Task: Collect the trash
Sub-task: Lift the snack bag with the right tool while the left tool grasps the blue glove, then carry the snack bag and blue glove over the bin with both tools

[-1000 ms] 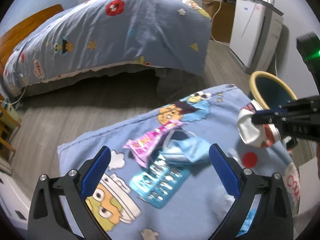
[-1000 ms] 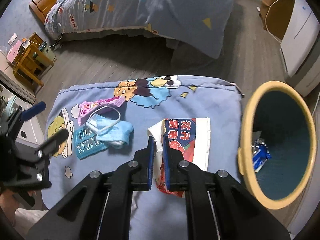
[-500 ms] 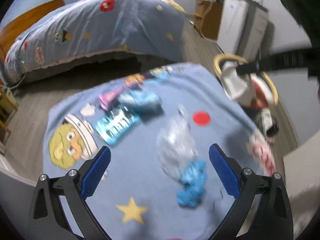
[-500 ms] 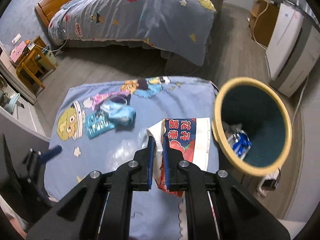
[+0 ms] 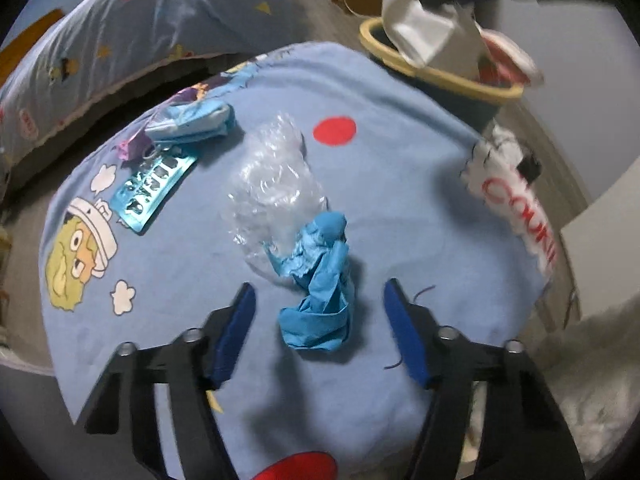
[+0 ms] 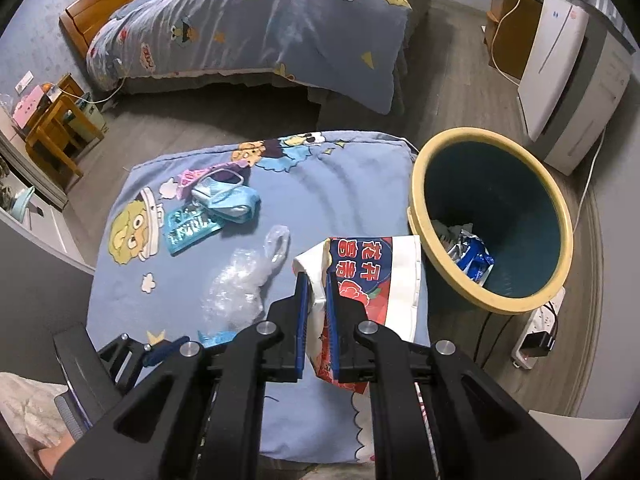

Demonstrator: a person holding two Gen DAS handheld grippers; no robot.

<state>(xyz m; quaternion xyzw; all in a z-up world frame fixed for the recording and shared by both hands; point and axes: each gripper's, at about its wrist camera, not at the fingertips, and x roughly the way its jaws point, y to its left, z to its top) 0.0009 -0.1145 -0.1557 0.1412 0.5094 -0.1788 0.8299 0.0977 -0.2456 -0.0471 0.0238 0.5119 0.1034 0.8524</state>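
Note:
A crumpled blue paper wad (image 5: 320,292) lies on the cartoon-print cloth (image 5: 400,200). My left gripper (image 5: 320,290) straddles it, jaws closing, pads still clear of it on both sides. Beyond it are a clear plastic bag (image 5: 272,176), a blue face mask (image 5: 192,124), a teal blister pack (image 5: 154,184) and a pink wrapper (image 5: 130,146). My right gripper (image 6: 316,312) is shut on a red-and-white snack bag (image 6: 376,264), held beside the yellow-rimmed bin (image 6: 480,134), which holds some wrappers (image 6: 472,256).
A bed with a blue quilt (image 6: 260,28) stands beyond the covered table. A white appliance (image 6: 560,76) is at the right wall, and a power strip (image 6: 536,328) lies on the floor by the bin. Wooden furniture (image 6: 56,128) is at left.
My left gripper left the mask and blister pack, came down around the blue wad, and its jaws narrowed. The right gripper carried the snack bag toward the bin.

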